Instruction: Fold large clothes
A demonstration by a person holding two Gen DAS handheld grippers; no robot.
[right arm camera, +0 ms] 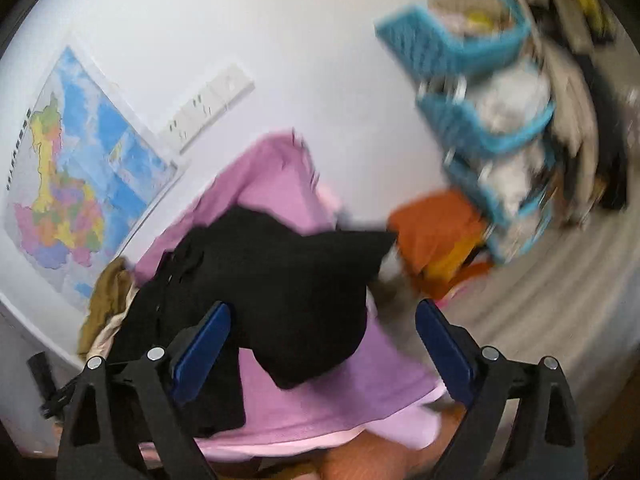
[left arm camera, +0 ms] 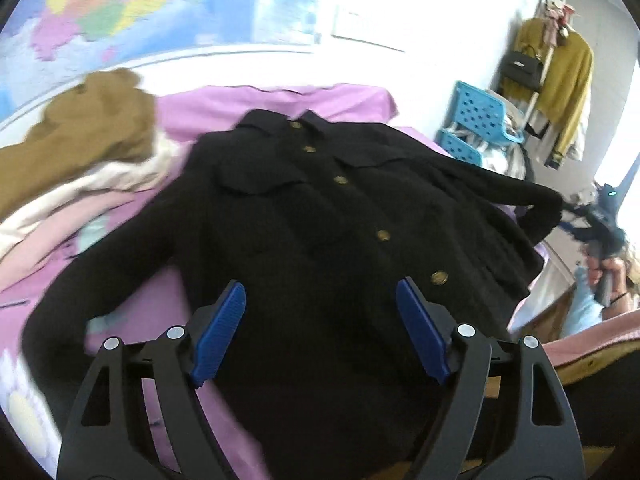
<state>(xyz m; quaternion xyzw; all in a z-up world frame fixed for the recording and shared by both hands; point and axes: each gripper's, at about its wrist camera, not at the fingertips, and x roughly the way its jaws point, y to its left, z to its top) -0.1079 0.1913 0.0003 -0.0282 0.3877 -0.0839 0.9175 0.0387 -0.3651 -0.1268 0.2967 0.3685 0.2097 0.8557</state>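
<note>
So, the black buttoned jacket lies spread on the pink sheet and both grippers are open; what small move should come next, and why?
Probably bring the left gripper down onto the black buttoned jacket's sleeve at the picture's left and fold it inward: the jacket lies flat, front up, sleeves out, and both grippers hold nothing.

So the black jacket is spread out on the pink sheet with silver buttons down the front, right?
Not silver. The left wrist view shows the jacket spread on the pink sheet, but its buttons are gold-coloured.
</note>
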